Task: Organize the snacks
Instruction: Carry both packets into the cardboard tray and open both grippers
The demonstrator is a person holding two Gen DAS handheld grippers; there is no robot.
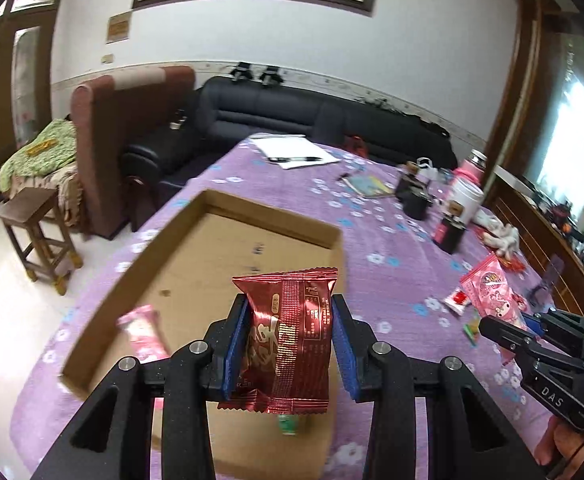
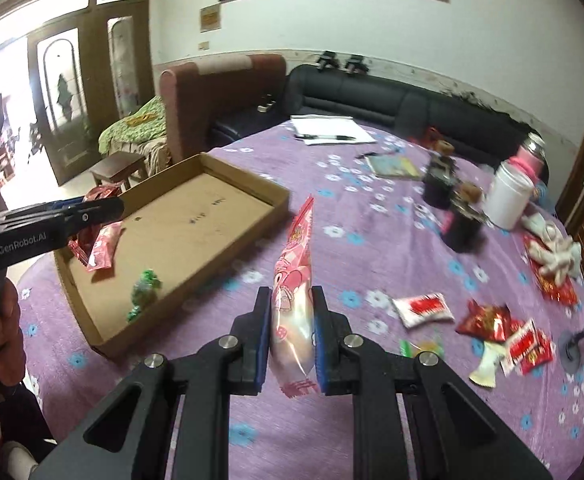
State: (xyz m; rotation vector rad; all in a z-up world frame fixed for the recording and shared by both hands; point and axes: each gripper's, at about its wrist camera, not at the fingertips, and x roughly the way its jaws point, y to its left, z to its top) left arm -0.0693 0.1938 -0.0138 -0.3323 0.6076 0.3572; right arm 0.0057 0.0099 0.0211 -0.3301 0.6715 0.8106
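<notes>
My left gripper [image 1: 290,312] is shut on a dark red foil snack packet [image 1: 288,340] and holds it above the shallow cardboard tray [image 1: 268,210]. The tray [image 2: 228,168] holds a pink packet [image 2: 104,246] and a green candy [image 2: 145,286]. My right gripper [image 2: 292,300] is shut on a pink cartoon snack bag [image 2: 295,280], held upright over the purple cloth to the right of the tray. The left gripper also shows in the right wrist view [image 2: 92,210] over the tray's left end. The right gripper shows in the left wrist view [image 1: 532,340].
Loose snacks lie on the purple flowered tablecloth [image 2: 372,240]: a white-red packet [image 2: 422,309], red packets [image 2: 488,322], [image 2: 528,346]. Dark cups [image 2: 460,224], a white jar [image 2: 508,196], papers with a pen [image 2: 332,130] and a booklet [image 2: 394,167] stand farther back. A sofa [image 2: 392,100] lies behind.
</notes>
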